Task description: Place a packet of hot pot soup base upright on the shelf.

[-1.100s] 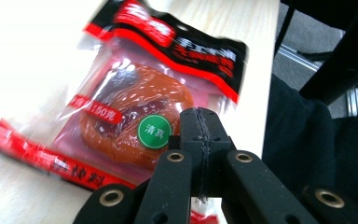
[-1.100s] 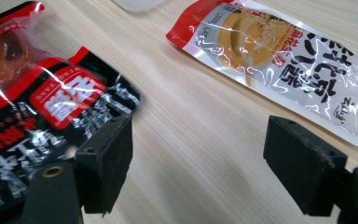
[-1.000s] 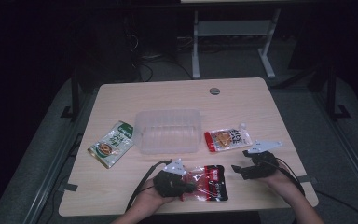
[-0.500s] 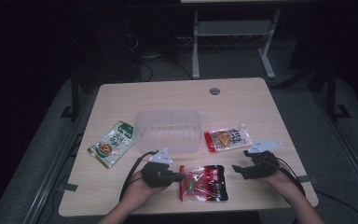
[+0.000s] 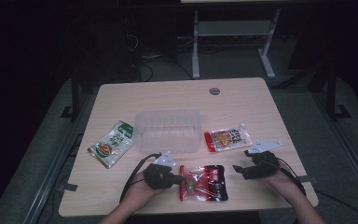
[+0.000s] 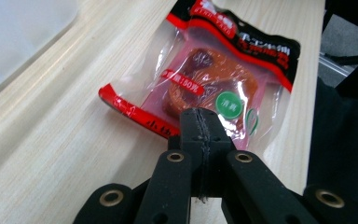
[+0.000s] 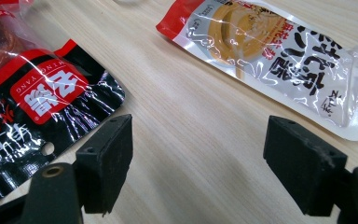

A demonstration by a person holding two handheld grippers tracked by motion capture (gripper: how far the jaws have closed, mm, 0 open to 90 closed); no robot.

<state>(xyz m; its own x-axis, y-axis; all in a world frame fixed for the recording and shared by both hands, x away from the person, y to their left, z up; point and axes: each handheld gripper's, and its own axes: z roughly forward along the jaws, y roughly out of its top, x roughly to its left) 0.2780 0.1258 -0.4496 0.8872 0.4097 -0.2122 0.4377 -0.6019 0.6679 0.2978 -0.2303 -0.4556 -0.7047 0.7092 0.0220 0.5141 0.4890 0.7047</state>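
Red packet (image 6: 214,79) lies just beyond left gripper (image 6: 199,122)'s closed, empty jaws.

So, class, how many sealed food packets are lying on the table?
3: a green packet left of the clear tub, a white-and-red packet right of it, and a red-and-black packet near the front edge.

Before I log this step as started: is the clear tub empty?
Empty. From the high view the clear tub shows nothing inside; all three packets lie on the table around it.
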